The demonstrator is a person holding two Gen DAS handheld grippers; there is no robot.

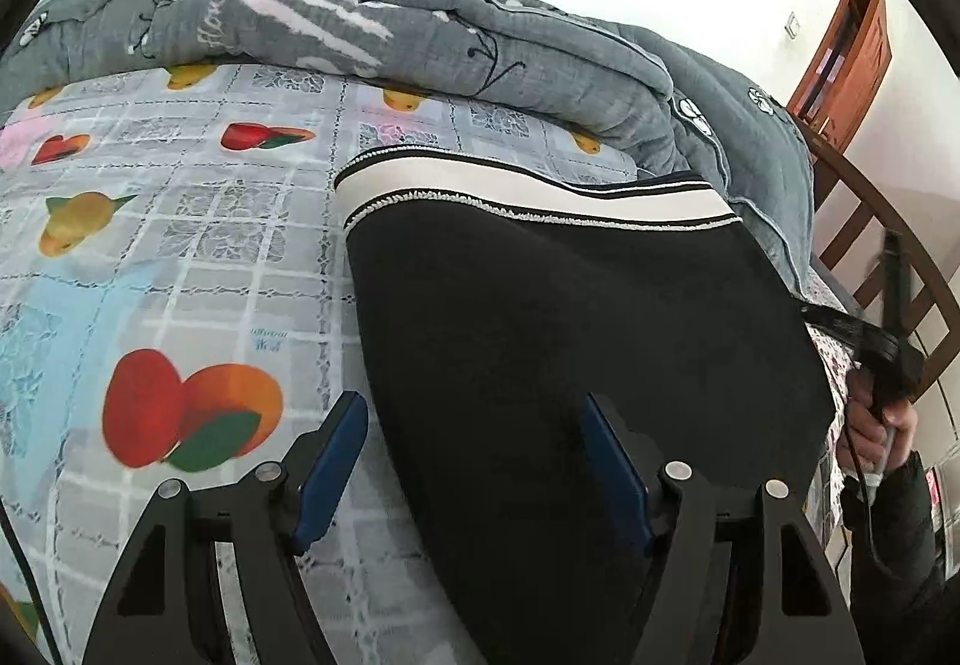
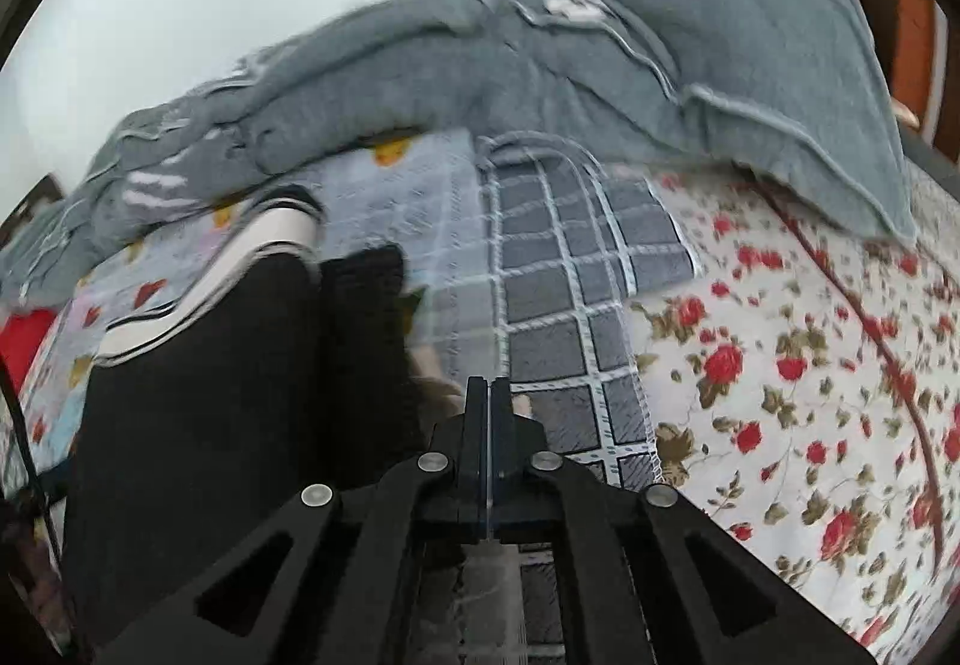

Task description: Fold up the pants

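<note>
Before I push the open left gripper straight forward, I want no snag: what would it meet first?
Likely the black pants, lying partly between the left gripper's open fingers; beyond them, their white waistband, then the grey quilt. Depth is uncertain.

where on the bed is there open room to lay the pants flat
Open fruit-print sheet lies left of the black pants, bounded behind by the grey quilt. To the pants' right, the grey checked cloth and rose-print sheet lie bare. The back edge is crowded by the heaped quilt.
</note>
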